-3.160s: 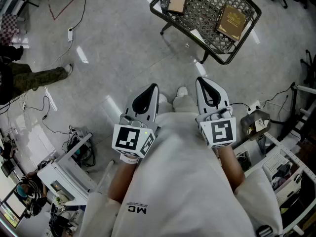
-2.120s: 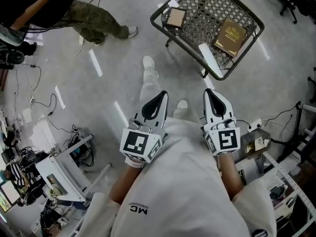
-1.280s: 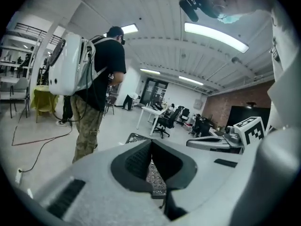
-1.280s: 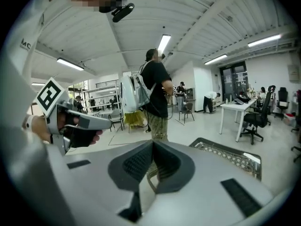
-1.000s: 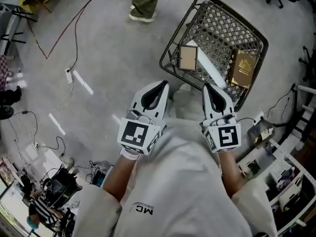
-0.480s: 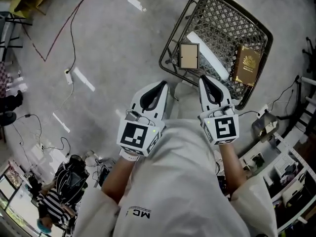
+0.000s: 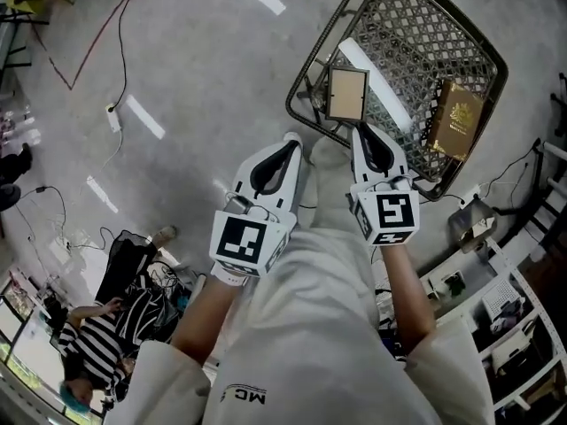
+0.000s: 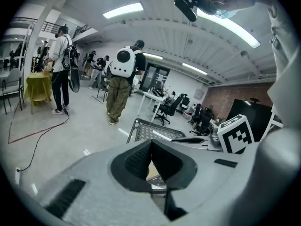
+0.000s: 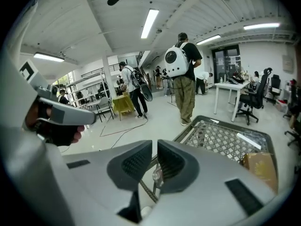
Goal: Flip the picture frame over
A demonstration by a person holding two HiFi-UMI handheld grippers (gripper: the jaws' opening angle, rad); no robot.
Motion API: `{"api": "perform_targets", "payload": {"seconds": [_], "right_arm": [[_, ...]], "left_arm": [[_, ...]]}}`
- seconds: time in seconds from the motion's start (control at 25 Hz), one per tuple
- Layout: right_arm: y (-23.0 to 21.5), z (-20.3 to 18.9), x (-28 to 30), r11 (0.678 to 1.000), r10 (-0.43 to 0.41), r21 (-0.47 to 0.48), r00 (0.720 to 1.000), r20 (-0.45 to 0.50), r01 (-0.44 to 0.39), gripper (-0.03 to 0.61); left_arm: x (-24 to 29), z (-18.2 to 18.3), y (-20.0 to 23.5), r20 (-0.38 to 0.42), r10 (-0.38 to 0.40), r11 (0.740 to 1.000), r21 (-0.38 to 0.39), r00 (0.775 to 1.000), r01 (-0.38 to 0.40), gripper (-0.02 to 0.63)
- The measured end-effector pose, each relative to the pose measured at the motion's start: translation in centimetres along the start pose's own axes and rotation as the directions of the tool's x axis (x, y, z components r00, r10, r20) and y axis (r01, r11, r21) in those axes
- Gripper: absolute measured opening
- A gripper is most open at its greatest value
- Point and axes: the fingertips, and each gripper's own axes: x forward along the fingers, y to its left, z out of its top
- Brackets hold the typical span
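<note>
The picture frame (image 7: 346, 93) lies flat on the near left part of a black mesh table (image 7: 416, 25), with a light tan face up inside a dark border. My left gripper (image 7: 288, 142) is shut and empty, held over the floor just short of the table's near corner. My right gripper (image 7: 361, 134) is shut and empty too, its tips at the table's near rim, a little below the frame. In the left gripper view a tan patch of the frame (image 8: 151, 170) shows past the closed jaws of the left gripper (image 8: 151, 144). The right gripper (image 9: 154, 147) points at the table's rim (image 9: 188, 128).
A brown book (image 7: 456, 118) lies on the table's right side, also seen as the book (image 9: 260, 166). Cables (image 7: 106, 69) cross the floor at left. Shelving (image 7: 509, 326) stands at right. A seated person (image 7: 89, 343) is at lower left; standing people (image 8: 121, 79) are beyond the table.
The table and picture frame have come closer, from well ahead to right at the gripper tips. Both grippers stayed shut and side by side. People in the background have moved.
</note>
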Motion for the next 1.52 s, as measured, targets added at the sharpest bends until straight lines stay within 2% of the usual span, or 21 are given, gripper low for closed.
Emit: {"api": "perform_targets", "payload": {"seconds": [0.64, 0.88, 1.08, 1.52], "right_arm": [[-1.0, -7.9, 7.8, 0.997, -0.031, 0.066, 0.992, -0.125, 0.040, 0.058], [-1.6, -10.2, 10.2, 0.995, -0.038, 0.081, 0.984, -0.173, 0.052, 0.074], [-2.0, -12.2, 12.0, 0.994, -0.057, 0.082, 0.974, -0.218, 0.077, 0.078], [-3.0, -15.3, 14.3, 0.984, -0.094, 0.117, 0.952, -0.290, 0.133, 0.084]], "left_arm": [[3.8, -5.2, 3.9, -0.053, 0.033, 0.999, -0.031, 0.998, -0.035, 0.025], [4.9, -7.2, 5.1, -0.071, 0.044, 0.997, -0.060, 0.996, -0.049, 0.025], [6.0, -8.6, 6.5, -0.089, 0.062, 0.996, -0.056, 0.994, -0.067, 0.025], [6.7, -9.4, 7.1, -0.106, 0.063, 0.996, -0.057, 0.992, -0.070, 0.025]]}}
